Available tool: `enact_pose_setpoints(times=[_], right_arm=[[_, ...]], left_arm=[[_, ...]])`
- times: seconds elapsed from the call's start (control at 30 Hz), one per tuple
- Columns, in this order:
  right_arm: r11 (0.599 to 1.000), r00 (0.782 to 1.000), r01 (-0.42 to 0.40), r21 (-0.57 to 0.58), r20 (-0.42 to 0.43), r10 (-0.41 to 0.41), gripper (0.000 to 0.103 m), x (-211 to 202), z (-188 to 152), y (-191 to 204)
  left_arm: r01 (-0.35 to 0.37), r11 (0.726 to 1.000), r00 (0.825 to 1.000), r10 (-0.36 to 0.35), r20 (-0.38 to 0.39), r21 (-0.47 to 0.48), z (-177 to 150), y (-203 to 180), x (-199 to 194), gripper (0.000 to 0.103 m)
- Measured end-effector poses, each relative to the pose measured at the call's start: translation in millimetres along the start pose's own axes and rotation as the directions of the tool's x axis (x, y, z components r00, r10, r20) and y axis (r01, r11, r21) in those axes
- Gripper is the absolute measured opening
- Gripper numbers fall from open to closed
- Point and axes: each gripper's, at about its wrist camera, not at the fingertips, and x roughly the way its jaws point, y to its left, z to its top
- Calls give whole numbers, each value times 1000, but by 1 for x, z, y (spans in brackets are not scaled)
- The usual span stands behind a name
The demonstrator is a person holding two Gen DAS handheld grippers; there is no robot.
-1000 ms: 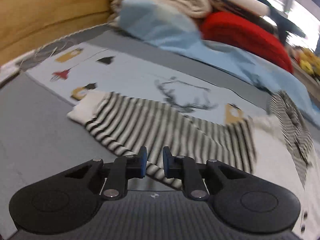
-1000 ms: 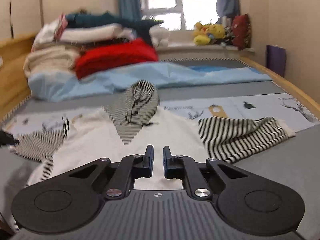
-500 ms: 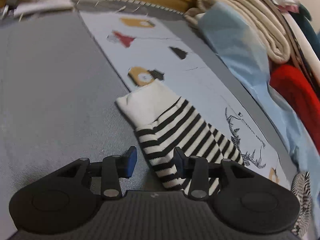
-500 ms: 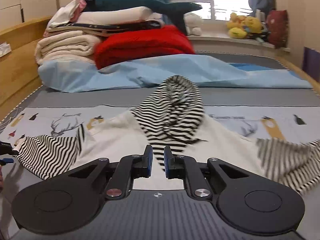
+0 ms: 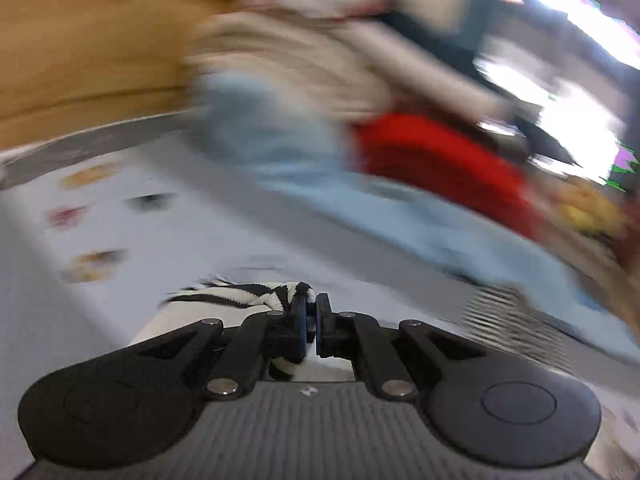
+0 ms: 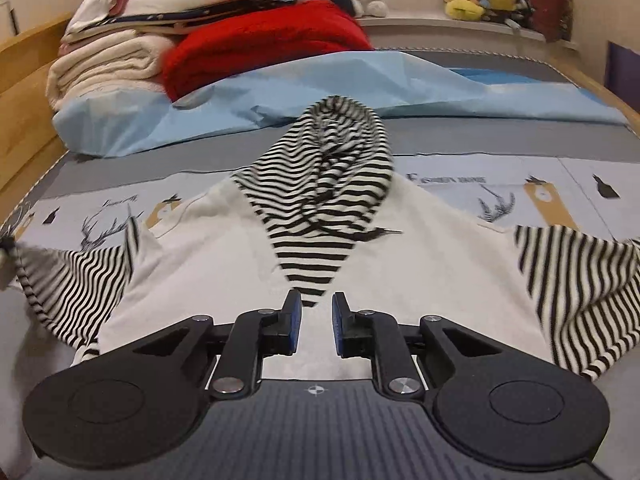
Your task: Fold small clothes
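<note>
A small white hoodie (image 6: 420, 264) with a black-and-white striped hood (image 6: 332, 168) lies spread flat on the bed. Its striped left sleeve (image 6: 76, 280) is pulled up at the far left edge, and the other sleeve (image 6: 580, 288) lies at the right. In the blurred left wrist view my left gripper (image 5: 311, 308) is shut on the striped sleeve end (image 5: 240, 300), which bunches around the left finger. My right gripper (image 6: 316, 312) hovers over the white body just below the hood's point. Its jaws are opening, with nothing pressed between them.
The hoodie rests on a printed pale sheet (image 6: 560, 184) over a grey mattress. Behind it lie a light blue sheet (image 6: 280, 92), a red blanket (image 6: 264, 48) and stacked cream blankets (image 6: 108, 64). A wooden bed frame (image 6: 24, 92) runs along the left. Plush toys (image 6: 480, 0) sit on the sill.
My left gripper went from open around the sleeve cuff to shut on it and swung up and away. My right gripper shifted over the hoodie's middle and its jaws widened slightly.
</note>
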Motion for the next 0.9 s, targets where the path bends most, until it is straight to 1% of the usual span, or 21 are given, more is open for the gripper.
enact_pose_setpoints(times=[0.03, 0.07, 0.1, 0.13, 0.17, 0.2, 0.23, 0.27, 0.3, 0.33, 0.37, 0.4, 0.43, 0.47, 0.5, 0.57, 0.6, 0.67, 0.73, 0.8, 0.9], right_arm=[[1000, 1000, 4, 21, 0, -5, 17, -1, 1, -8], [999, 1000, 12, 46, 2, -12, 17, -2, 3, -15], [997, 1000, 22, 79, 4, -22, 17, -6, 4, -24], [993, 1000, 30, 111, 6, -31, 17, -7, 6, -33], [989, 999, 39, 144, 9, -40, 17, -10, 7, -42], [983, 999, 49, 176, 14, -52, 17, -14, 8, -51], [977, 998, 63, 204, 18, -68, 17, -17, 8, -61], [970, 996, 81, 229, 20, -88, 17, -19, 8, -71], [962, 994, 99, 253, 16, -107, 17, -21, 8, -80], [954, 993, 113, 278, 10, -120, 17, -22, 7, -88], [944, 991, 123, 307, 3, -131, 17, -22, 6, -97], [934, 991, 130, 332, -4, -137, 17, -23, 5, -104], [925, 990, 135, 356, -15, -139, 17, -23, 3, -110], [919, 990, 136, 370, -25, -136, 17, -22, 1, -114], [917, 991, 132, 376, -31, -130, 17, -20, 0, -116], [918, 993, 118, 378, -44, -109, 17, -14, -2, -117], [919, 994, 111, 379, -52, -98, 17, -10, -3, -116], [919, 995, 98, 383, -61, -81, 17, 0, -4, -115], [919, 995, 82, 386, -78, -56, 18, 14, -6, -111], [906, 993, 78, 416, -111, -35, 21, 29, -10, -110], [859, 987, 90, 504, -159, -9, 22, 55, -19, -117]], left_arm=[[72, 997, 997, -71, -14, 43, -8, -34, -8, 2], [144, 986, 989, -142, -39, 81, -20, -69, -17, 2], [220, 970, 974, -212, -78, 108, -35, -103, -24, 2], [299, 945, 950, -281, -137, 131, -53, -137, -30, 3], [367, 918, 921, -335, -201, 149, -70, -164, -33, 7], [441, 883, 876, -383, -293, 163, -89, -192, -33, 14], [489, 856, 835, -404, -374, 168, -105, -212, -32, 24], [504, 846, 816, -402, -415, 171, -116, -225, -35, 26], [505, 847, 815, -404, -416, 166, -119, -229, -39, 27], [499, 853, 819, -409, -402, 149, -118, -229, -41, 30], [482, 868, 828, -405, -388, 121, -114, -223, -41, 35], [460, 883, 838, -393, -379, 100, -108, -215, -38, 36], [427, 901, 852, -371, -369, 81, -100, -206, -31, 36], [382, 922, 872, -337, -354, 65, -94, -194, -25, 36], [329, 943, 895, -294, -336, 53, -89, -180, -17, 36], [216, 975, 930, -191, -314, 45, -84, -150, -4, 36], [152, 988, 934, -129, -334, 42, -80, -139, 6, 36], [24, 1000, 921, -27, -389, -14, -72, -108, 30, 36], [-56, 992, 913, 5, -409, -114, -66, -80, 46, 36], [-95, 985, 906, 24, -423, -146, -60, -65, 52, 36], [-73, 983, 915, -2, -403, -170, -50, -59, 50, 36]])
